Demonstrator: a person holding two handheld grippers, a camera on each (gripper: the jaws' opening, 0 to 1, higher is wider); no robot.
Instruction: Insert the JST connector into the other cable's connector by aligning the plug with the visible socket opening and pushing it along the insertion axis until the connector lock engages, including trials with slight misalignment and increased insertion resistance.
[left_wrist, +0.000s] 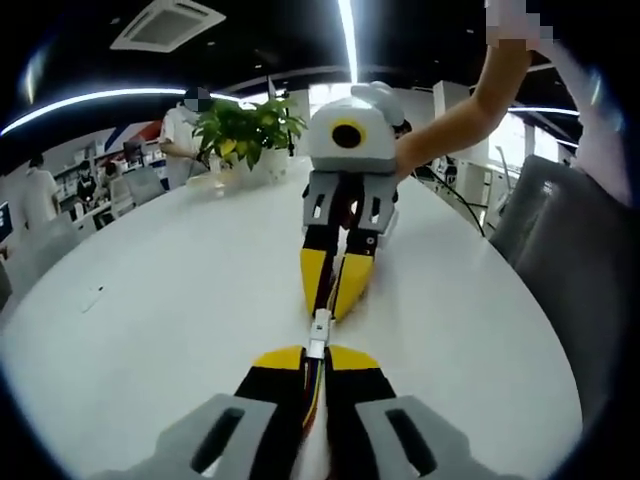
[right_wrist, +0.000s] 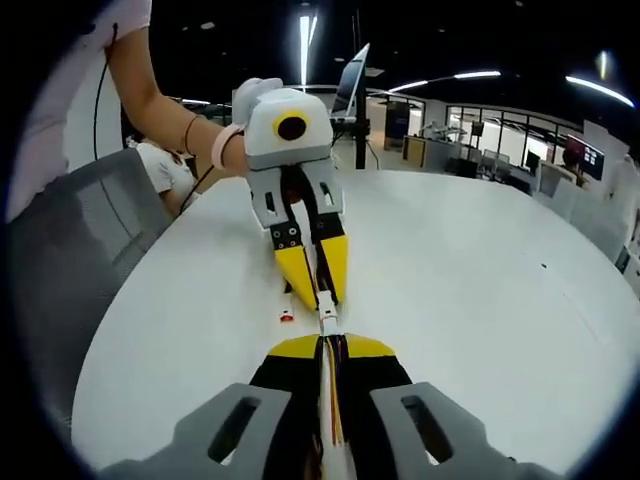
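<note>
Left gripper (left_wrist: 316, 358) and right gripper (right_wrist: 327, 346) each pinch a cable, jaws closed, plug (left_wrist: 319, 326) meeting socket (right_wrist: 327, 305): push straight, gently, until it clicks.

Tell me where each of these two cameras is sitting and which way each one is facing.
Left gripper view: rides the left gripper, facing the right gripper above the white table; a person's forearm shows.
Right gripper view: rides the right gripper, facing the left gripper; a wristbanded arm shows.
Shared: both grippers tip to tip, white connectors meeting between them, same table.
</note>
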